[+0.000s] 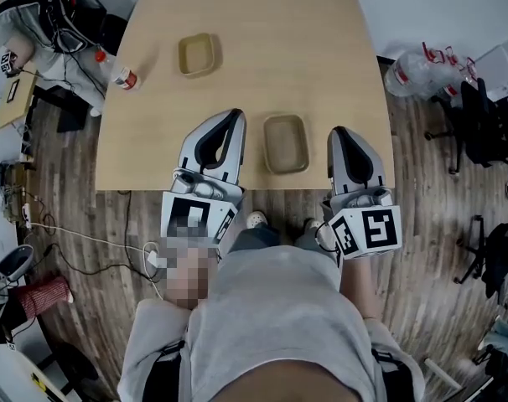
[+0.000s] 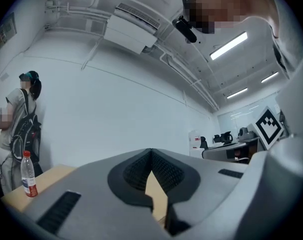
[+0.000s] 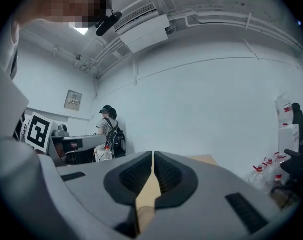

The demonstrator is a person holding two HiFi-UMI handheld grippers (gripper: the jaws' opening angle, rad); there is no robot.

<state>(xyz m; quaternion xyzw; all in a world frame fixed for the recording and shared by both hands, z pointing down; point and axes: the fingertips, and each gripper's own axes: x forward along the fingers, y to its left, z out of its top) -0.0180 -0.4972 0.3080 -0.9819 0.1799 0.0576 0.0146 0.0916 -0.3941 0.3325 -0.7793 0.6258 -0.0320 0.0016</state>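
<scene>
- Head view, furniture: one pale wooden table (image 1: pixel 321 57). The person who holds the grippers stands at its near edge.
- Head view, tools: the left gripper (image 1: pixel 234 115) hangs over the near edge, left of centre. The right gripper (image 1: pixel 339 132) hangs over the same edge further right. Both point towards the far side.
- Head view, between the tools: the near tray (image 1: pixel 286 143) is tan, rectangular and looks empty. It lies flat on the table close to the near edge, just beside the left gripper and a little apart from the right one. Neither gripper appears to touch it.
- Head view, further off: the far tray (image 1: pixel 197 54), of the same kind, lies far and left of centre. A red-capped bottle (image 1: pixel 124 75) stands at the table's left edge.
- Left gripper view: the left gripper (image 2: pixel 151 152) has its jaws brought together at the tips with nothing between them. The bottle (image 2: pixel 25 174) stands upright at the left. A person with a backpack (image 2: pixel 21 129) stands beyond it by the wall.
- Right gripper view: the right gripper (image 3: pixel 153 155) has its jaws pressed to a thin slit and holds nothing. The person with a backpack (image 3: pixel 109 134) shows at the far left.
- Risk, as I judge it: closed tips would shove the light near tray rather than take it, and so near the edge it could skid off. A sideways sweep of the left gripper could topple the bottle off the table.
</scene>
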